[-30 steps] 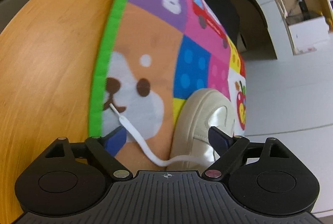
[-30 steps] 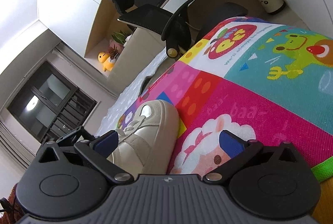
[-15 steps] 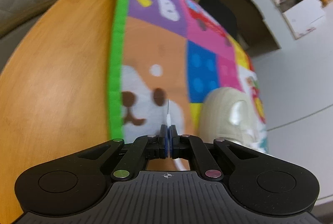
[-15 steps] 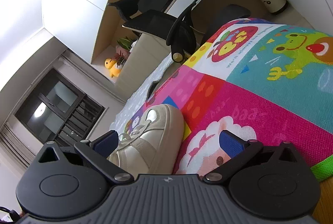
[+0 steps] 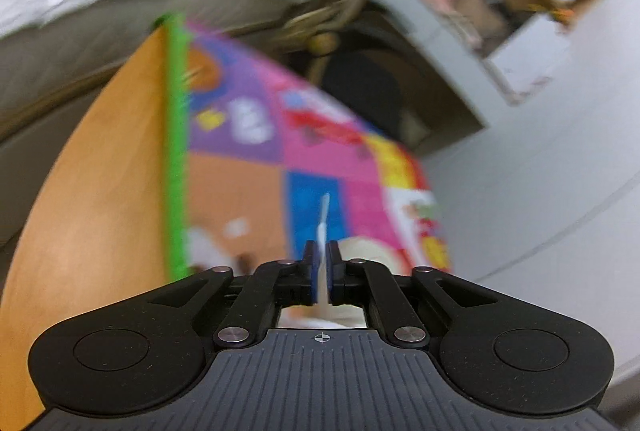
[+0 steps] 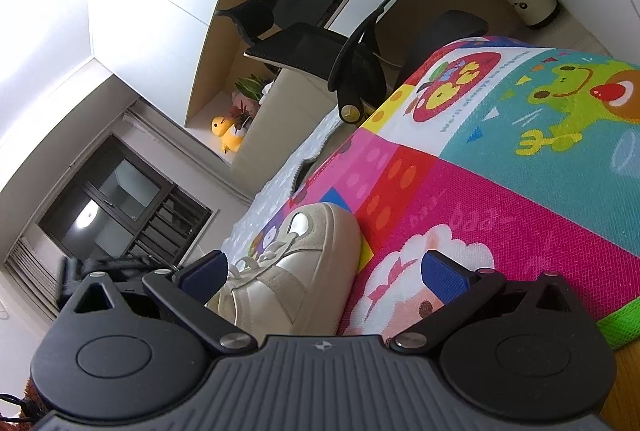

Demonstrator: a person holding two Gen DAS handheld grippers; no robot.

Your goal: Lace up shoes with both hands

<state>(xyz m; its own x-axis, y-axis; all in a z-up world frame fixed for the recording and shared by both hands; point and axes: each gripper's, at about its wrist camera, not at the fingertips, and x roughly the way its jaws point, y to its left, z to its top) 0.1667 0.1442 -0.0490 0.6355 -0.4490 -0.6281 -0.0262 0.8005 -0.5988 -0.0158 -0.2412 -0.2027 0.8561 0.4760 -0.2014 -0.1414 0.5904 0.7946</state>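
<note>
Looking through the left wrist view first: the left gripper (image 5: pixel 321 263) has its blue pads pressed together on the white shoelace (image 5: pixel 322 227), and the stiff tip of the lace pokes out past the fingers. Just behind the fingers you can see a bit of the cream shoe (image 5: pixel 370 251), mostly hidden by the gripper body. It sits on the colourful cartoon play mat (image 5: pixel 320 151), which has a bright green edge and lies on a wooden table (image 5: pixel 100 191). This whole picture is blurry, so the mat pictures are smeared and the background is just a grey floor and some furniture.

The right wrist view is much sharper. The right gripper (image 6: pixel 324 271) has its fingers spread wide with nothing pinched between them. The shoe (image 6: pixel 296 271) lies on the mat (image 6: pixel 500 211) between the two fingers and slightly toward the left one, toe pointing away from the camera, with loose white laces (image 6: pixel 256 265) across the top. A sheep picture on the mat is just beside the shoe. Farther back there's a black office chair (image 6: pixel 320 47), a white desk and a yellow plush toy (image 6: pixel 228 131) on a low shelf.
</note>
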